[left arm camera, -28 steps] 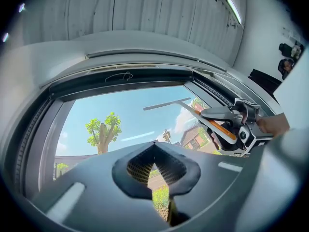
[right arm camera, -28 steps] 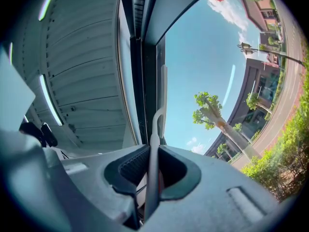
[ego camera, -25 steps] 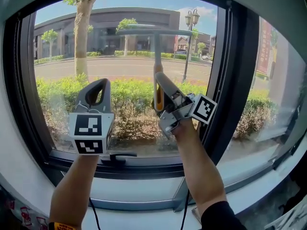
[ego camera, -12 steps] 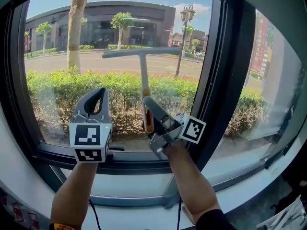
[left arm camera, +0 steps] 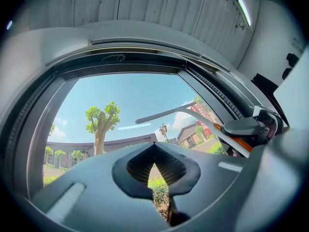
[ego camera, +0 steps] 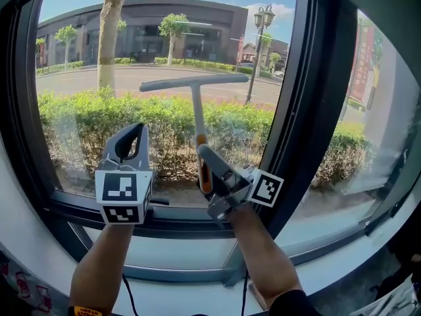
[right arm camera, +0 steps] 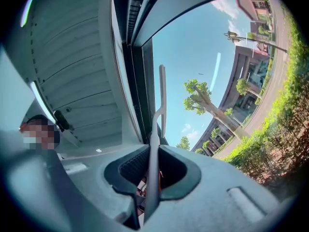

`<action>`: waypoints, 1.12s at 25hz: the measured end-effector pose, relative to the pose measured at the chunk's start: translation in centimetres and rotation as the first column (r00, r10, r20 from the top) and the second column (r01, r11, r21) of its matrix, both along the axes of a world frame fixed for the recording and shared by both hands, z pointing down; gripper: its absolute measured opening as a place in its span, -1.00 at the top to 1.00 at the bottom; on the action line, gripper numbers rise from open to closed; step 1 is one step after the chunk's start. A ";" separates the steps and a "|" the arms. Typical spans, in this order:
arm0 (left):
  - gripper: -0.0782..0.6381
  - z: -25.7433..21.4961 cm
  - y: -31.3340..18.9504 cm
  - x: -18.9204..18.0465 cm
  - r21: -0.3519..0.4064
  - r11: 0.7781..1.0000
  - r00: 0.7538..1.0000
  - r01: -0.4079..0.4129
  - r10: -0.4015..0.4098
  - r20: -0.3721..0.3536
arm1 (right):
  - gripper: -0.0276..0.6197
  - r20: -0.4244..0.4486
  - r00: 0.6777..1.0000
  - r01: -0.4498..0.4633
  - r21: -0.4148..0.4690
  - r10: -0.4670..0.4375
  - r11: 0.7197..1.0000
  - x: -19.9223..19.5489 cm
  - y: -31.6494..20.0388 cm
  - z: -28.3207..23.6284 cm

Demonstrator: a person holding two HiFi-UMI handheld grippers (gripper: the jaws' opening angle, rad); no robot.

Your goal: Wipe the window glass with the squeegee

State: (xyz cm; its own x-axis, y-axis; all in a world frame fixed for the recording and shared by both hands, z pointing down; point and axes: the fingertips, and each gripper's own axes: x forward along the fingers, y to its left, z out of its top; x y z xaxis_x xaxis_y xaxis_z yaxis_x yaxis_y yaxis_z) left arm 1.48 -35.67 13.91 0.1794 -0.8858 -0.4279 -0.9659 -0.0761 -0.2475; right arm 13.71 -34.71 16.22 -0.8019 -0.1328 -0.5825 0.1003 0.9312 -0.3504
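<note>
Gripping the squeegee (ego camera: 196, 107) low on its handle, the right gripper (ego camera: 204, 158) has its jaws clamped on the orange sleeve. The thin pale shaft runs straight out ahead of the jaws to a long crossbar blade that seems to rest on the window glass (ego camera: 79, 58), well above the gripper. The left gripper (ego camera: 131, 137) hangs just beside it on the left, its jaws pressed together on nothing and pointing at the same pane. The tool looks light and stiff, so weight should be no trouble. The likelier problem is leverage: the hold is far from the wide blade, and the slim round handle could twist between the pads if one end of the blade drags harder than the other. The orange sleeve looks the best place to hold, being thicker and likely less slippery than the bare shaft. The blade's edge is probably soft, so even, moderate pressure should keep it flat.
</note>
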 end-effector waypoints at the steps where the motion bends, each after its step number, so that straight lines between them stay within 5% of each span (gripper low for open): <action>1: 0.74 -0.1 0.0 0.1 0.002 1.000 1.000 0.001 -0.001 0.001 | 0.77 -0.002 1.000 0.002 0.005 -0.002 1.000 0.0 0.1 -0.1; 28: 0.74 -6.2 2.5 2.4 0.130 0.991 0.994 0.010 -0.024 0.102 | 0.77 0.140 0.987 -0.105 0.225 0.074 0.969 4.1 -1.5 -19.4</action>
State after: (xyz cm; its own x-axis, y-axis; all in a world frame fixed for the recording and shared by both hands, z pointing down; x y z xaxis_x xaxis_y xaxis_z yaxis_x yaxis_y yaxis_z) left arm 3.85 -33.14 7.75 0.2138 -0.8277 -0.5188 -0.9355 -0.0206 -0.3526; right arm 17.82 -36.17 -3.13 -0.7089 -0.0503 -0.7035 0.0432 0.9925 -0.1144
